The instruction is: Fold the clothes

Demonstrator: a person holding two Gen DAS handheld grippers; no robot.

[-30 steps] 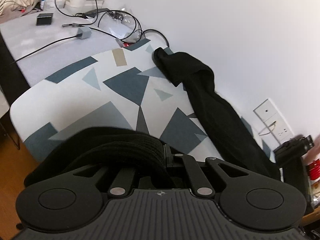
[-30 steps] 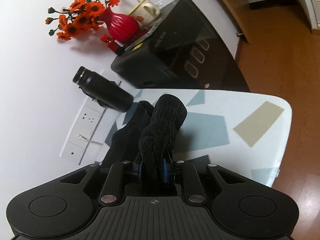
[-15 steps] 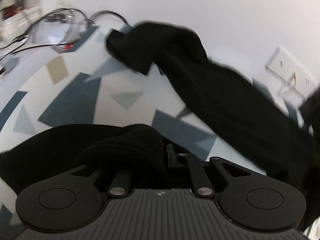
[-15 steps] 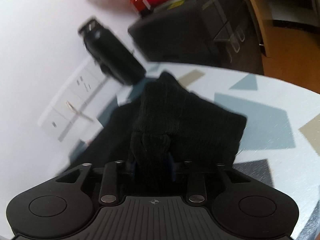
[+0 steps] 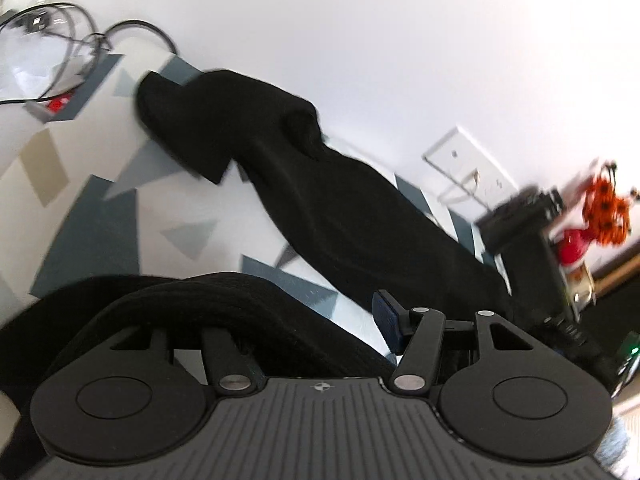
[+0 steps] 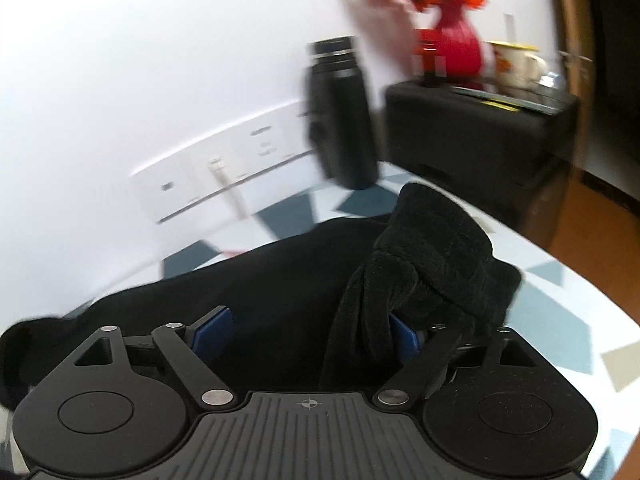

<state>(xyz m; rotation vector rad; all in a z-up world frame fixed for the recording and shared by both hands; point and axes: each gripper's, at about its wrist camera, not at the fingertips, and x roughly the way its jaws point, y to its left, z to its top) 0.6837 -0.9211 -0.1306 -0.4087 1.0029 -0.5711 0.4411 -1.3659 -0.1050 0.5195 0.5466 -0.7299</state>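
Both claws just opened; black garment (image 6: 280,280) drapes between them.

Right gripper (image 6: 306,330) over a black knitted garment (image 6: 432,248) on the patterned tabletop (image 6: 560,292).

Its jaws have just been opening and stand wide apart; a bunched ribbed fold of the garment drapes against the right blue pad, clear of the left one. Behind, a black bottle (image 6: 340,112) stands by white wall sockets (image 6: 224,168), beside a black box (image 6: 480,136) bearing a red vase (image 6: 452,52) of orange flowers.
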